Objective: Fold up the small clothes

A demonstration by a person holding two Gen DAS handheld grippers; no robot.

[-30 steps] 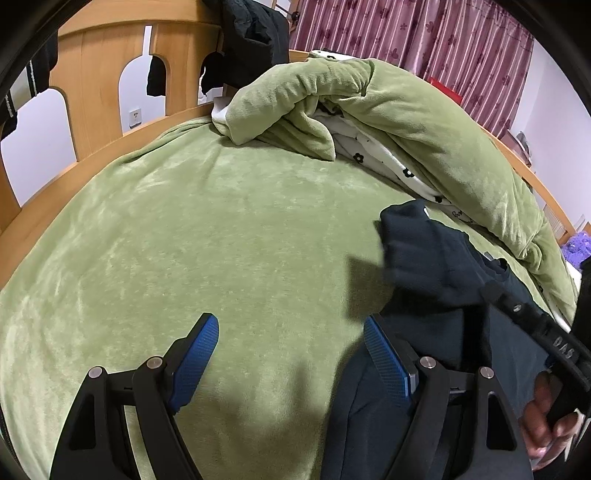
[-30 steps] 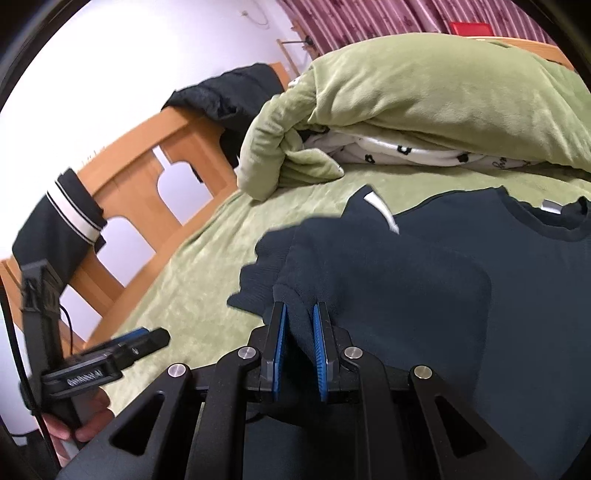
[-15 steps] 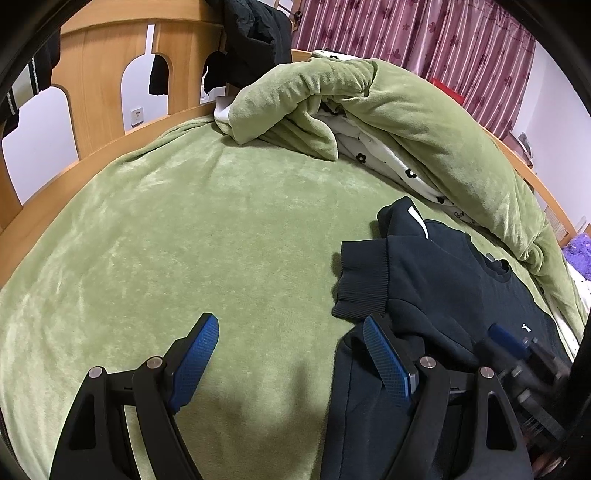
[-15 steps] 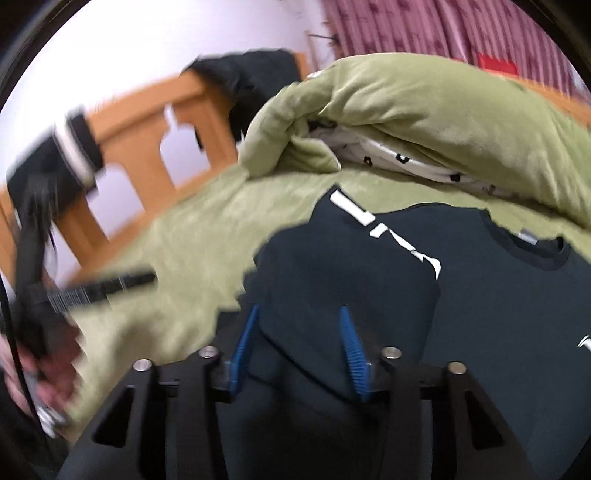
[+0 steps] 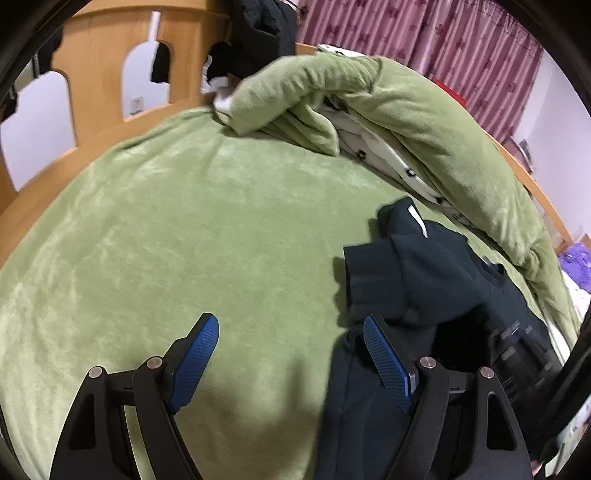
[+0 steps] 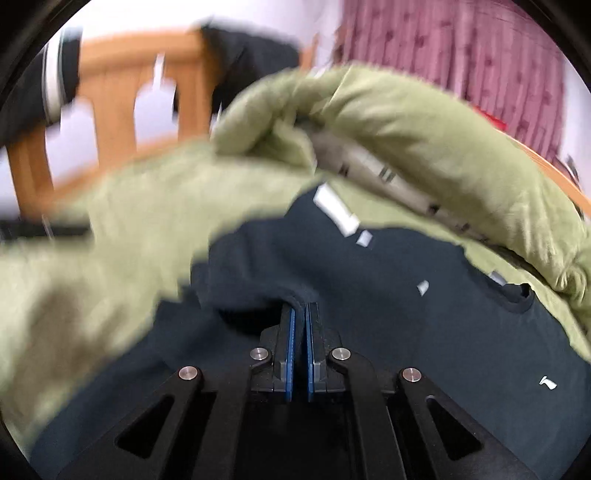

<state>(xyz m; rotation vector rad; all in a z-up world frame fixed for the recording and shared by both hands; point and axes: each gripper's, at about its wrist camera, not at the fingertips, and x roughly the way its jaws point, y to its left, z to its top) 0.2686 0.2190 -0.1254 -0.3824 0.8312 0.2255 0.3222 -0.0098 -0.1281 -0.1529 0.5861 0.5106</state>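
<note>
A dark navy sweatshirt point(image 5: 436, 280) lies on the green bed blanket point(image 5: 184, 221), with one sleeve and its ribbed cuff point(image 5: 369, 269) folded across the body. It fills the lower half of the blurred right wrist view point(image 6: 388, 277). My left gripper point(image 5: 291, 336) is open and empty, its right finger over the sweatshirt's left edge. My right gripper point(image 6: 300, 314) is shut, its pads pressed together on a fold of the sweatshirt's fabric. The right gripper shows blurred at the right edge of the left wrist view point(image 5: 517, 339).
A bunched green duvet point(image 5: 369, 107) with a white patterned sheet point(image 5: 373, 155) lies behind the sweatshirt. A wooden bed frame point(image 5: 110, 48) with dark clothes draped on it point(image 5: 262, 26) stands at the back. Pink curtains point(image 5: 443, 40) hang beyond.
My right gripper let the sleeve go onto the sweatshirt, opened, then shut again on a fold of the fabric. The left gripper has stayed open and nearly still.
</note>
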